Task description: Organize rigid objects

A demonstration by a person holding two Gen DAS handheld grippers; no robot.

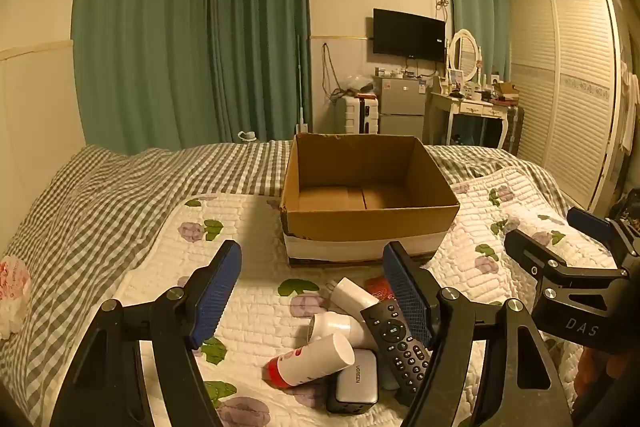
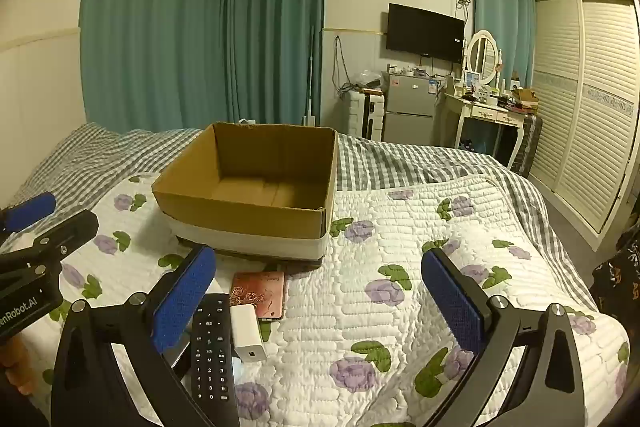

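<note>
An open, empty cardboard box point(image 1: 368, 223) point(image 2: 248, 211) sits on the floral quilt. In front of it lies a pile: a black remote point(image 1: 398, 343) point(image 2: 210, 351), a white tube with a red end point(image 1: 312, 359), two more white bottles point(image 1: 340, 327), a white UGREEN charger point(image 1: 357, 379), a white adapter point(image 2: 247, 331) and a pink patterned case point(image 2: 260, 293). My left gripper point(image 1: 316, 287) is open above the pile. My right gripper point(image 2: 320, 291) is open, the pile by its left finger; it also shows in the left wrist view point(image 1: 560, 239).
The bed has a grey checked blanket point(image 1: 100, 195) under the floral quilt point(image 2: 420, 267). A red-and-white cloth point(image 1: 12, 287) lies at the left. Beyond the bed stand a small fridge point(image 2: 408, 107), a dressing table point(image 2: 484, 111) and a louvred wardrobe point(image 2: 588, 99).
</note>
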